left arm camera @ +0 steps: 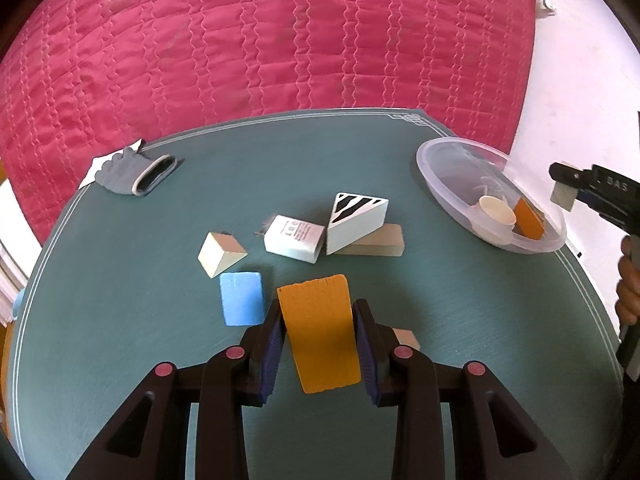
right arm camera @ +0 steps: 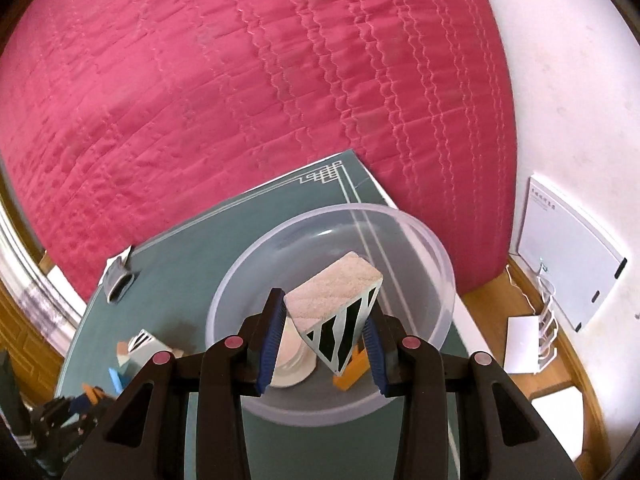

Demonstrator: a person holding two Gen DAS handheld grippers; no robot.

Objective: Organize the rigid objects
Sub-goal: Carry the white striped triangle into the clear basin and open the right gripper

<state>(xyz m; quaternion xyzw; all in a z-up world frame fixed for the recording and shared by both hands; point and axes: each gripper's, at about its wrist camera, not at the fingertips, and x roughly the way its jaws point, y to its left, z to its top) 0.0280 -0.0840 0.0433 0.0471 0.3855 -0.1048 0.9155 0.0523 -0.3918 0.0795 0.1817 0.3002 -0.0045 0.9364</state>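
Orange flat foam-like block (left arm camera: 320, 332), light and stiff, clamped on its long edges between nearly-closed left gripper (left arm camera: 320, 340) jaws; right gripper (right arm camera: 326, 344) likewise pinches a zebra-striped wedge block (right arm camera: 336, 320) by its sloped sides.

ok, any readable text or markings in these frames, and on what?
"DAS": on the right gripper body, partly cut off.
White box: printed lines and symbols, too small to read.
White wall panel: a column of small characters, too blurred to read.
Nothing else carries text.
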